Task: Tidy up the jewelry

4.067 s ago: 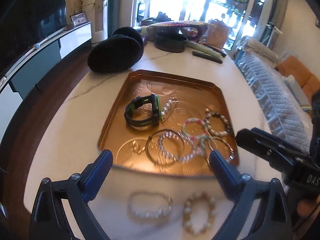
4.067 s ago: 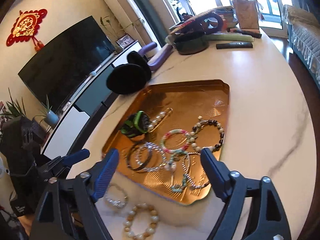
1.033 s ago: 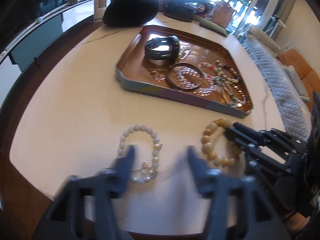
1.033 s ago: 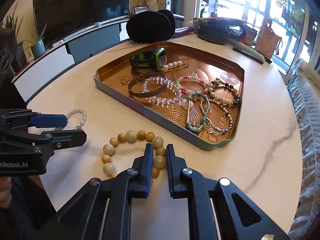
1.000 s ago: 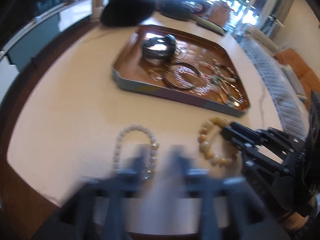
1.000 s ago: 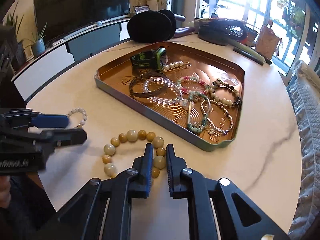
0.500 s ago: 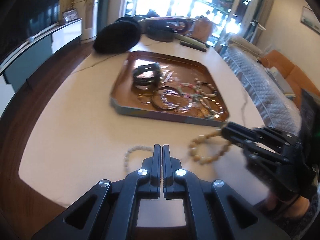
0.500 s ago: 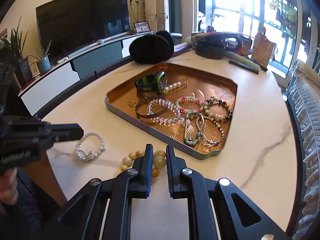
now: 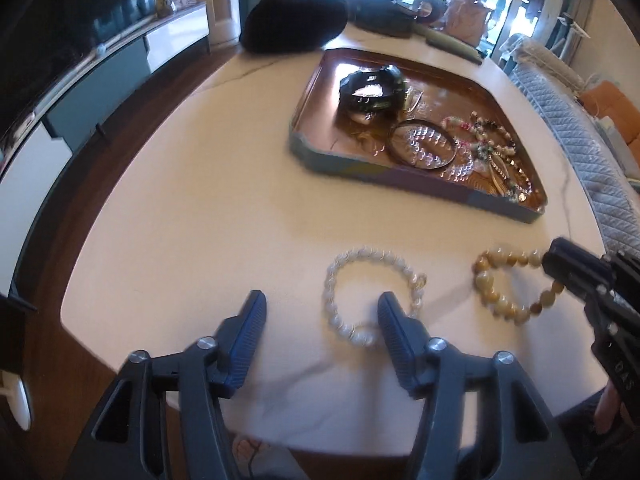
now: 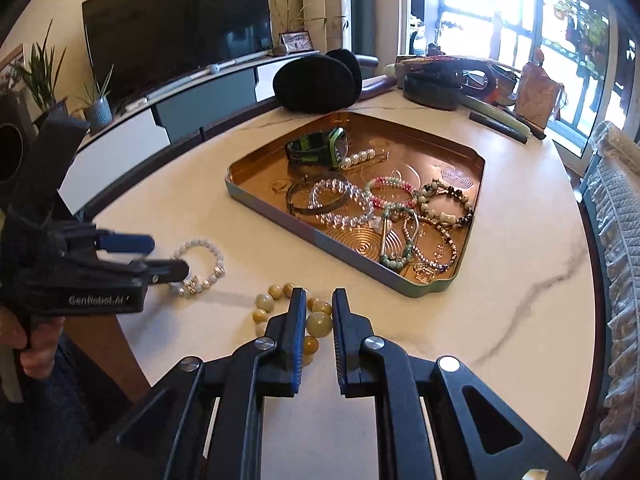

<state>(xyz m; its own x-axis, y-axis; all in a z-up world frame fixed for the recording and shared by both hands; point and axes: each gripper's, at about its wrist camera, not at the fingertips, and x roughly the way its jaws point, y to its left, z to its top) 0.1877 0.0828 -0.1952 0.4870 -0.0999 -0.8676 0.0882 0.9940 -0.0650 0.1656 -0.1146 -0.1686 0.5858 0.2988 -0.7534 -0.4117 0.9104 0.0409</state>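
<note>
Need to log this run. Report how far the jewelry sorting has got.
Done: most pieces already lie in the copper tray. In hand: the right gripper is shut on the yellow bead bracelet, still outside the tray. The left gripper has just been opening, one of its fingers inside the white bead bracelet, not gripping. Left: both bracelets into the tray.
</note>
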